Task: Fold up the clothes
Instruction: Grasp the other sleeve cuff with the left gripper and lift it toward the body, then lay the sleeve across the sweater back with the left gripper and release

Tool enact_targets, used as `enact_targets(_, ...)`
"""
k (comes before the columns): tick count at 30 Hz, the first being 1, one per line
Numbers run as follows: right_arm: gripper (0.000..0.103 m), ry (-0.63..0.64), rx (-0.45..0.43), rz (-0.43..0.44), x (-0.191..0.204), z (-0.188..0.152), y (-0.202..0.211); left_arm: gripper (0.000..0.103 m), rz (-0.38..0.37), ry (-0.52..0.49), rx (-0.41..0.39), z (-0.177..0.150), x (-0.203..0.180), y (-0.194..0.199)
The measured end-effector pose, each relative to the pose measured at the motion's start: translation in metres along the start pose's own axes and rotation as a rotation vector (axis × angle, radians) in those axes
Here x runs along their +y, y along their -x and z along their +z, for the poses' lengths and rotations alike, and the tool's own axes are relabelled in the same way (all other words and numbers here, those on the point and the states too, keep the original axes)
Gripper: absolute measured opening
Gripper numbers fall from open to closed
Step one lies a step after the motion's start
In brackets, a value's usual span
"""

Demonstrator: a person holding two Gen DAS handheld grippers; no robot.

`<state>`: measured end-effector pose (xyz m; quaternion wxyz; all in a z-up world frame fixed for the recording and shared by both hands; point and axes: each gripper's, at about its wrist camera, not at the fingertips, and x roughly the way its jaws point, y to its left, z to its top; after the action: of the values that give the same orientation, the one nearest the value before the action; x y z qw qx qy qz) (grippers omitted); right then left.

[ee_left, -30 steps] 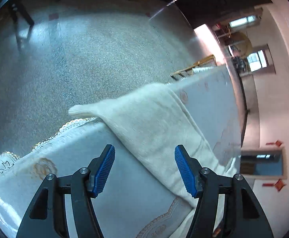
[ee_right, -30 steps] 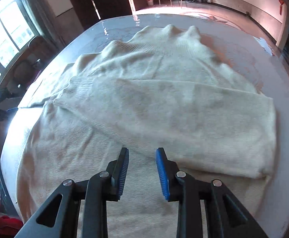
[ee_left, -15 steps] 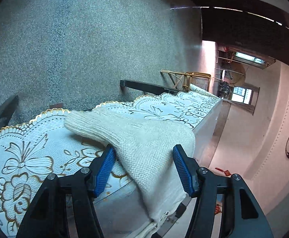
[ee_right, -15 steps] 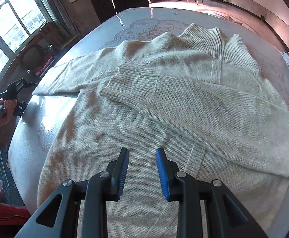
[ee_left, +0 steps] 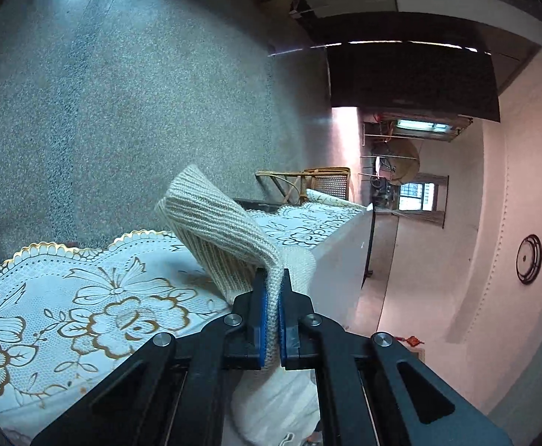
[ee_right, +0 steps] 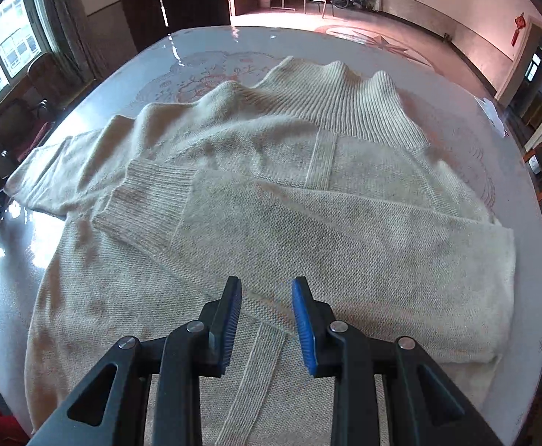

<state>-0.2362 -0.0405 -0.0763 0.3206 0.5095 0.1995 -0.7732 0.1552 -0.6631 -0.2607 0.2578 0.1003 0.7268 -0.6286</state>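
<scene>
— Sweater [ee_right: 271,204], where is it?
— Flat on the round table [ee_right: 523,171], filling the middle of the right view, one sleeve folded across.
— And the left view?
— Only the ribbed cuff [ee_left: 215,223], pinched tight by the left gripper [ee_left: 272,308] over the lace cloth [ee_left: 66,297].
— The right gripper [ee_right: 267,319]?
— Spread apart above the sweater, holding nothing.

cream knit sweater [ee_right: 308,193] spread flat on round table, ribbed turtleneck at far side, one sleeve folded across chest, other sleeve's ribbed cuff [ee_left: 215,230] lifted at table edge
</scene>
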Motion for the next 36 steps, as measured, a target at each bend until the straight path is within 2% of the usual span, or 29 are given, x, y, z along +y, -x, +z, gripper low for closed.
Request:
enact_targets(4, 0.028, -0.044, 0.029, 0.018, -0.005, 0.000, -0.015, 0.004, -0.049, -0.223, -0.020, -0.031, -0.062, 0.004)
enact_targets(7, 0.028, -0.076, 0.019, 0.045, -0.011, -0.003, -0.017, 0.004, -0.102, -0.390, 0.029, -0.076, -0.119, -0.003)
enact_targets(10, 0.028, -0.124, -0.011, 0.094, -0.021, -0.006, -0.010, 0.004, -0.142, -0.565, 0.117, -0.138, -0.178, -0.020)
enact_targets(13, 0.028, -0.170, -0.039, 0.129, -0.036, -0.011, -0.001, 0.004, -0.149, -0.792, 0.221, -0.226, -0.232, -0.049)
enact_targets(17, 0.028, -0.266, -0.083, 0.165, -0.071, -0.025, 0.014, 0.004, -0.110, -1.168, 0.320, -0.381, -0.267, -0.090)
enact_targets(20, 0.028, -0.346, -0.113, 0.163, -0.103, -0.040, 0.027, 0.005, -0.013, -1.477, 0.403, -0.502, -0.253, -0.128)
enact_targets(21, 0.028, -0.376, -0.115, 0.162, -0.114, -0.047, 0.030, 0.010, 0.045, -1.576, 0.429, -0.536, -0.238, -0.142)
enact_targets(23, 0.028, -0.443, -0.112, 0.159, -0.139, -0.064, 0.037, 0.010, 0.188, -1.729, 0.484, -0.588, -0.203, -0.166)
enact_targets(24, 0.028, -0.462, -0.111, 0.158, -0.149, -0.071, 0.039, 0.010, 0.234, -1.740, 0.520, -0.601, -0.188, -0.171)
enact_targets(26, 0.029, -0.482, -0.110, 0.156, -0.166, -0.081, 0.043, 0.010, 0.259, -1.676, 0.571, -0.605, -0.170, -0.169)
enact_targets(29, 0.029, -0.477, -0.110, 0.167, -0.182, -0.090, 0.048, 0.015, 0.257, -1.593, 0.554, -0.583, -0.161, -0.146)
enact_targets(31, 0.029, -0.472, -0.112, 0.193, -0.188, -0.092, 0.048, 0.020, 0.239, -1.549, 0.469, -0.555, -0.165, -0.127)
enact_targets(33, 0.029, -0.460, -0.112, 0.236, -0.189, -0.087, 0.045, 0.030, 0.276, -1.531, 0.326, -0.522, -0.167, -0.114)
enact_targets(34, 0.029, -0.450, -0.111, 0.252, -0.188, -0.083, 0.043, 0.034, 0.299, -1.502, 0.286, -0.505, -0.169, -0.110)
enact_targets(36, 0.029, -0.441, -0.109, 0.294, -0.182, -0.073, 0.040, 0.035, 0.344, -1.443, 0.212, -0.469, -0.172, -0.103)
